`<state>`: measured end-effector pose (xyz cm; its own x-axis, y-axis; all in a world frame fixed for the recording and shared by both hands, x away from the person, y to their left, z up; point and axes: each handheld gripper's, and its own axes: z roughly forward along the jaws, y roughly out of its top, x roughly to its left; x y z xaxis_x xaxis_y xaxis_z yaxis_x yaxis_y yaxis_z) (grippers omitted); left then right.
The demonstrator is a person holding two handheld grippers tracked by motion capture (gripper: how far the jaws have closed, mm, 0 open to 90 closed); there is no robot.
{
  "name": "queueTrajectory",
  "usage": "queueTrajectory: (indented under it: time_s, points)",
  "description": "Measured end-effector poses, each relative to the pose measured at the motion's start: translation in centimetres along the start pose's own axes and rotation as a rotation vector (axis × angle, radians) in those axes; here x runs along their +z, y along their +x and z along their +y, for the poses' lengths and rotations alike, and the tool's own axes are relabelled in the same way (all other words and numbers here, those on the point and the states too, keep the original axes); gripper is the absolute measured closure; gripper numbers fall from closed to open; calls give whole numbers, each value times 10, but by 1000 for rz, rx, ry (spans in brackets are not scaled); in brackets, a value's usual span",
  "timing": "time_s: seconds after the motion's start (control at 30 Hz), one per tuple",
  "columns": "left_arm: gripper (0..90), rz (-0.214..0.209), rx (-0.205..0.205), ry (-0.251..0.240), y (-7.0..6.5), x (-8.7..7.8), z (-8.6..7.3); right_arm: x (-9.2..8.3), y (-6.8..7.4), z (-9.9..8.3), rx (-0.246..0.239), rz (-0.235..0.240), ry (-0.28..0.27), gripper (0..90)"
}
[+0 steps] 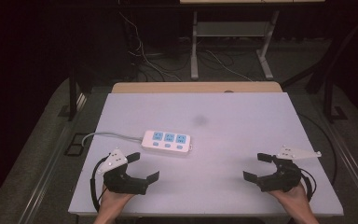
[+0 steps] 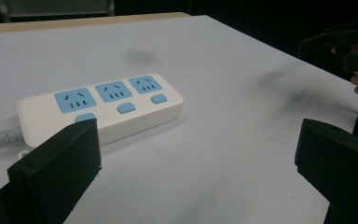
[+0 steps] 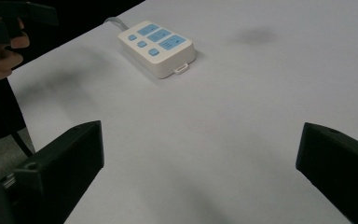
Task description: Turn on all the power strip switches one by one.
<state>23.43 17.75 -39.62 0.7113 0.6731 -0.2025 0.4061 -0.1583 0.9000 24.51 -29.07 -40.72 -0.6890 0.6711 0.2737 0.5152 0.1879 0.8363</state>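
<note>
A white power strip (image 1: 166, 142) with three blue sockets and three blue switches lies left of the table's middle, its grey cable (image 1: 109, 136) running off to the left edge. My left gripper (image 1: 142, 166) rests near the front left, jaws wide open and empty, just in front of the strip (image 2: 100, 107). My right gripper (image 1: 257, 167) sits near the front right, also open with nothing between its jaws. In the right gripper view the strip (image 3: 157, 46) lies far ahead to the left, and the other hand (image 3: 0, 51) holds its gripper at the upper left.
The white tabletop (image 1: 223, 126) has a faint dark smudge (image 1: 199, 120) past its middle. Beyond the far edge are a wooden board (image 1: 196, 87), desk legs (image 1: 194, 51) and loose floor cables (image 1: 144, 56). The surroundings are dark.
</note>
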Motion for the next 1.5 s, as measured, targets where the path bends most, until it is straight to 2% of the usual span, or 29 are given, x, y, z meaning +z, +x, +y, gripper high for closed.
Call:
queueTrajectory:
  time_s: [0.27,0.77,1.0,1.17,1.5]
  points:
    - [0,-14,1,6,-1,1,0,-1,-2,-1,2,-13,3,6]
    - [0,-22,3,13,-1,4,1,-1,-3,-3,0,-9,15,6]
    - [0,-8,3,3,0,2,3,-1,-3,-4,3,1,22,6]
    - [0,-8,-5,8,2,1,6,0,-3,-4,-1,4,29,6]
    - [0,-17,18,45,4,3,20,0,-2,-5,-7,1,32,6]
